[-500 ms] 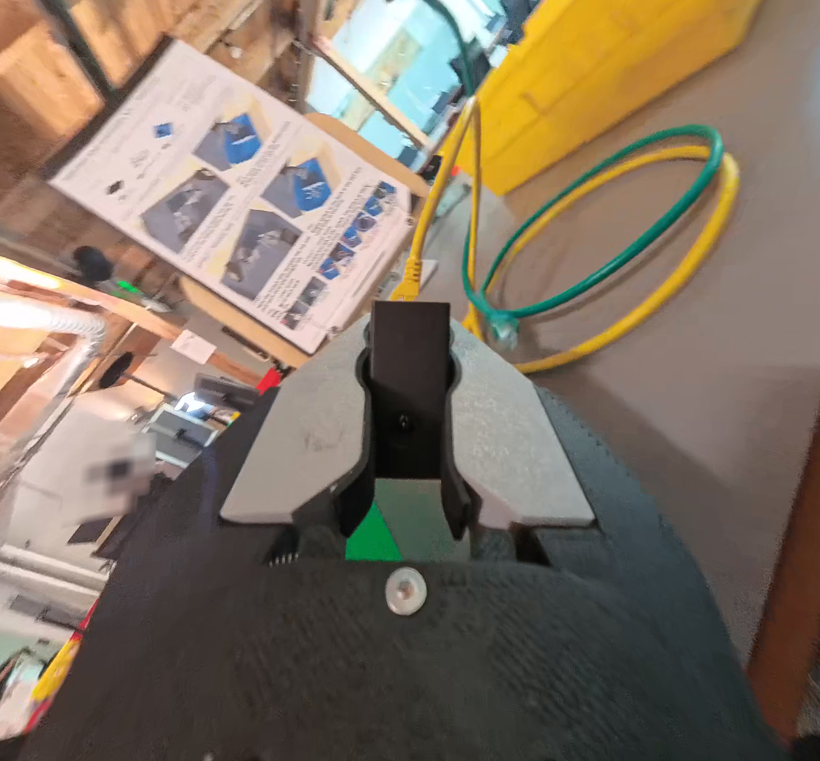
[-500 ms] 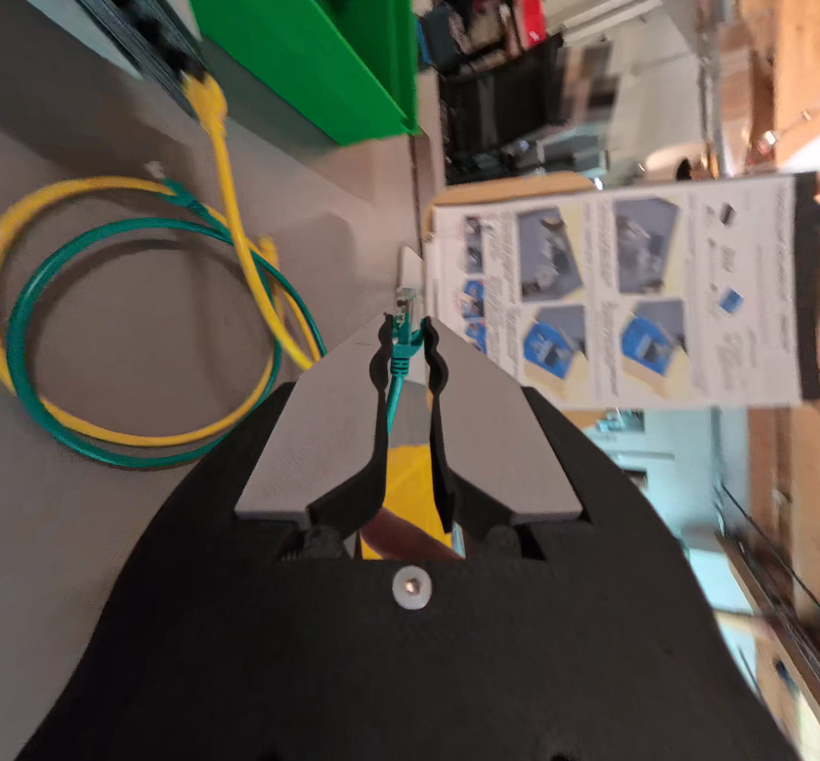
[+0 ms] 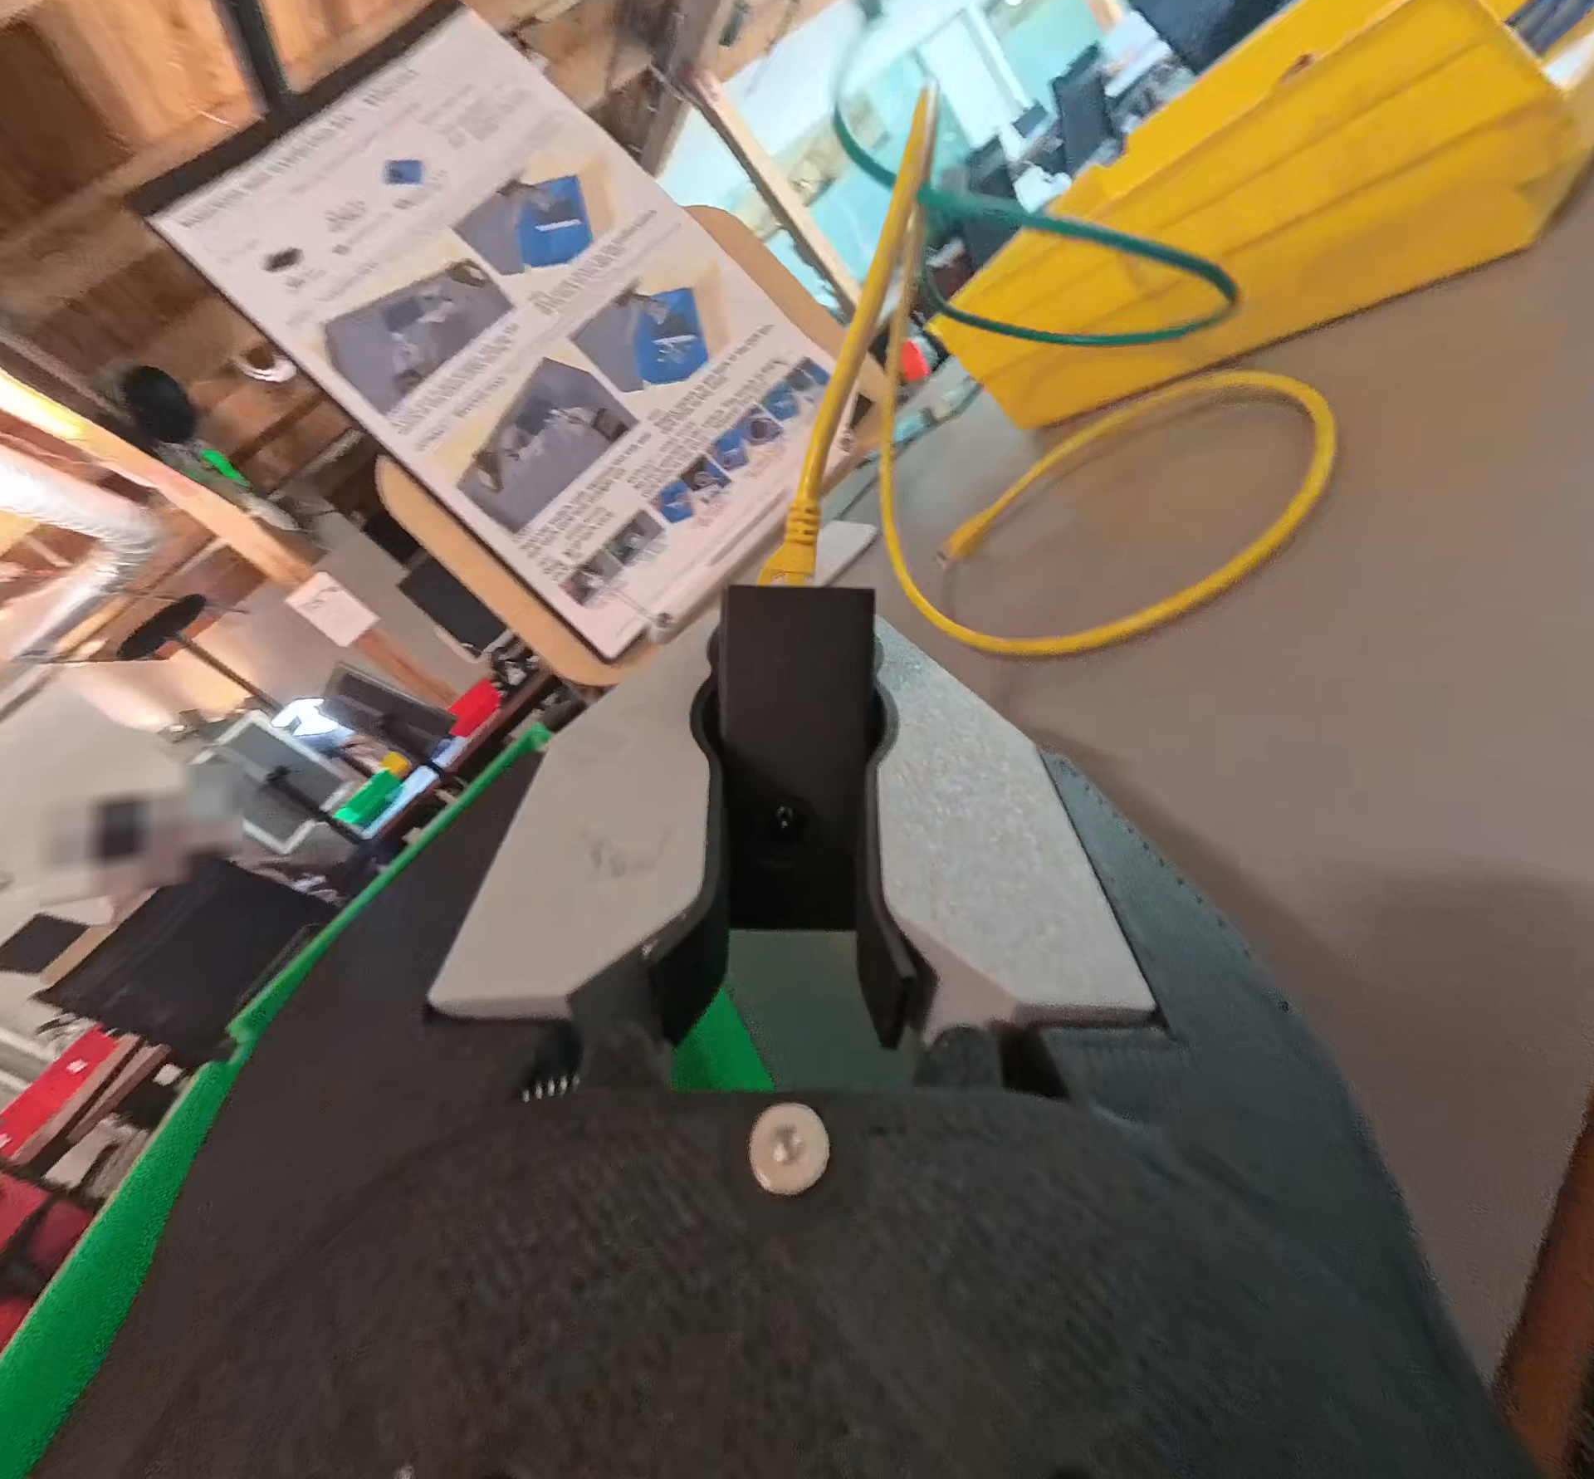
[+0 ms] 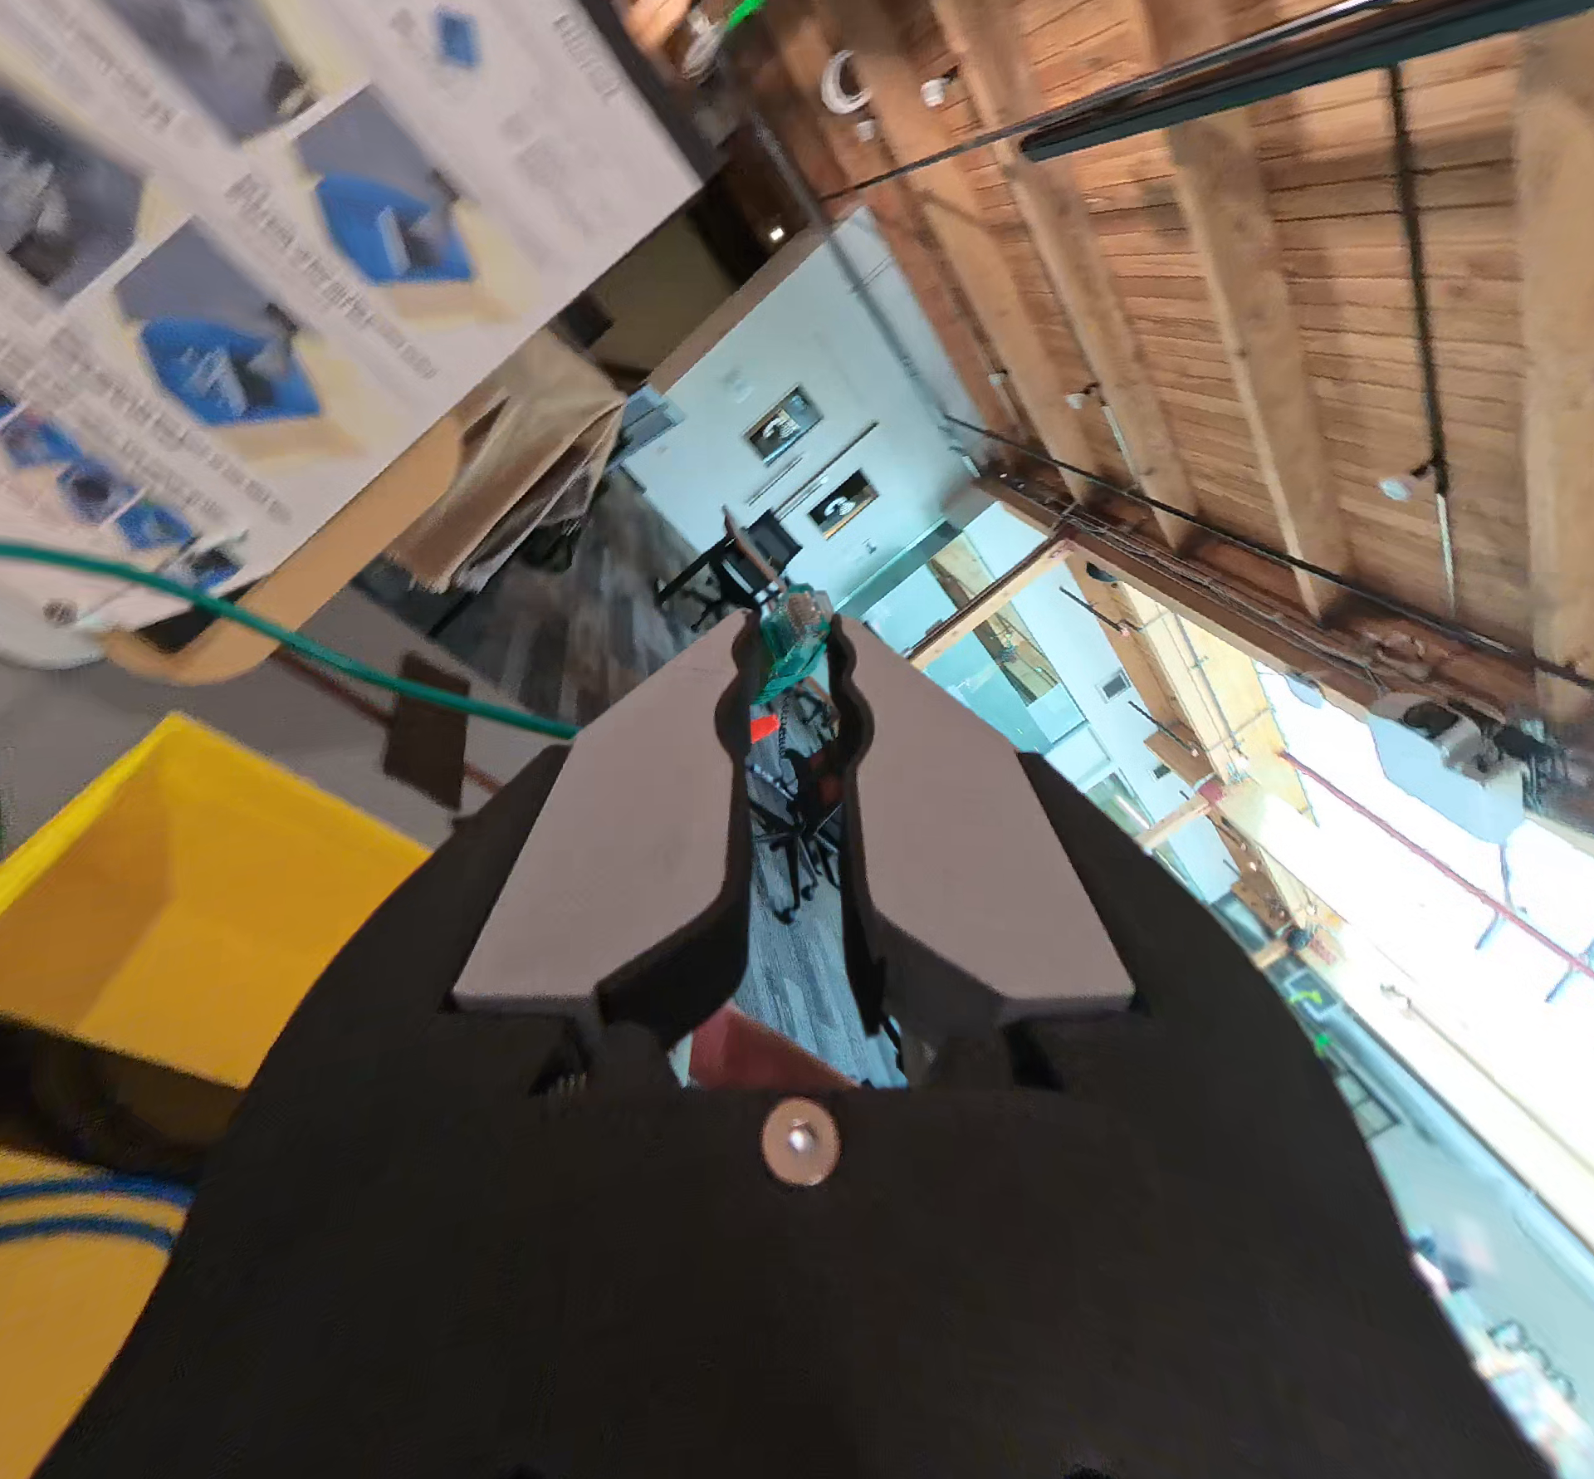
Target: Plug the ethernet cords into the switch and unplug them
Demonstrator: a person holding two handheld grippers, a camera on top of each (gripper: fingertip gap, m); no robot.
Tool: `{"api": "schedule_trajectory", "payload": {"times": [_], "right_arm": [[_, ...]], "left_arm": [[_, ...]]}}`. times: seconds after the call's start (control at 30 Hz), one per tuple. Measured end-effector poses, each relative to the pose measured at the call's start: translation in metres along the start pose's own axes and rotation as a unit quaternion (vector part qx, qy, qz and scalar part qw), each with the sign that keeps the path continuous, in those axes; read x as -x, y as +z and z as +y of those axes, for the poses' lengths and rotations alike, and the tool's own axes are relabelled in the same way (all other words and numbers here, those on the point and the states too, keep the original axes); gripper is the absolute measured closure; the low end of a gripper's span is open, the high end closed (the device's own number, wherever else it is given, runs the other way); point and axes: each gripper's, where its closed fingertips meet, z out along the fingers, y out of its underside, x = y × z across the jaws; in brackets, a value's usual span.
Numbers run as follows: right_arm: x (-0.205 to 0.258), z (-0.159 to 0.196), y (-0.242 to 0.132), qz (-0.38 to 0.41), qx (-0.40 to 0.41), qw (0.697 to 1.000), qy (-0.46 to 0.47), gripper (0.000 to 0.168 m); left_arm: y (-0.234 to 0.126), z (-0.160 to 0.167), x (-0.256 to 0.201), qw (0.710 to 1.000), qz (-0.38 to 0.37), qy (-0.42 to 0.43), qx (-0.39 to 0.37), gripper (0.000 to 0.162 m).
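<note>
Switch (image 3: pixel 798 756) sits clamped in the left gripper (image 3: pixel 798 644); the right gripper (image 4: pixel 789 652) pinches the green cord's plug (image 4: pixel 795 633) aloft, which could twist loose.

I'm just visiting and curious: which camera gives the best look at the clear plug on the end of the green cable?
The right wrist view: the green cable's plug sits pinched at the tips of the right gripper, close and centred, pointing away from the camera. The left wrist view shows only the green cable itself, looping in the air before the yellow bin; its plug is not visible there.

Bare worktop (image 3: pixel 1380 747) lies right of the yellow cord (image 3: pixel 1121 635); the yellow bin (image 3: pixel 1294 186) blocks its far edge.
</note>
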Motion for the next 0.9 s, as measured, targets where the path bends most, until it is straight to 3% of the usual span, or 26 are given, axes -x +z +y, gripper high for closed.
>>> {"api": "schedule_trajectory", "payload": {"times": [0.03, 0.3, 0.37, 0.43, 0.53, 0.6, 0.67, 0.77, 0.83, 0.9], "right_arm": [[-0.020, -0.001, -0.002, 0.026, -0.002, 1.000, 0.009, 0.158], [-0.180, 0.021, -0.015, 0.202, 0.014, 0.975, 0.092, 0.160], [-0.185, 0.024, -0.011, 0.173, 0.019, 0.980, 0.100, 0.160], [-0.168, 0.029, -0.001, 0.135, 0.058, 0.988, 0.050, 0.161], [-0.171, 0.027, -0.005, 0.172, 0.072, 0.982, -0.020, 0.160], [-0.195, 0.029, -0.016, 0.211, 0.059, 0.975, 0.025, 0.161], [-0.232, 0.040, -0.033, 0.254, 0.021, 0.958, 0.131, 0.161], [-0.292, 0.079, -0.066, 0.318, -0.029, 0.903, 0.288, 0.161], [-0.321, 0.102, -0.092, 0.383, -0.021, 0.882, 0.272, 0.162], [-0.324, 0.105, -0.099, 0.374, -0.023, 0.892, 0.254, 0.162]], "left_arm": [[0.003, 0.004, -0.005, 1.000, 0.016, 0.000, 0.012, 0.135], [0.013, 0.033, -0.012, 0.995, 0.029, 0.009, 0.093, 0.135], [0.012, 0.024, -0.018, 0.996, 0.029, 0.044, 0.076, 0.135], [0.013, 0.025, -0.026, 0.994, 0.039, 0.068, 0.081, 0.135], [0.013, 0.026, -0.026, 0.993, 0.034, 0.076, 0.083, 0.135], [0.013, 0.030, -0.021, 0.994, 0.030, 0.058, 0.092, 0.135], [0.014, 0.039, -0.018, 0.992, 0.032, 0.034, 0.115, 0.135], [0.016, 0.045, -0.014, 0.991, 0.028, 0.012, 0.130, 0.135], [0.016, 0.046, -0.018, 0.990, 0.036, 0.023, 0.133, 0.135], [0.017, 0.044, -0.028, 0.989, 0.055, 0.046, 0.126, 0.135]]}}
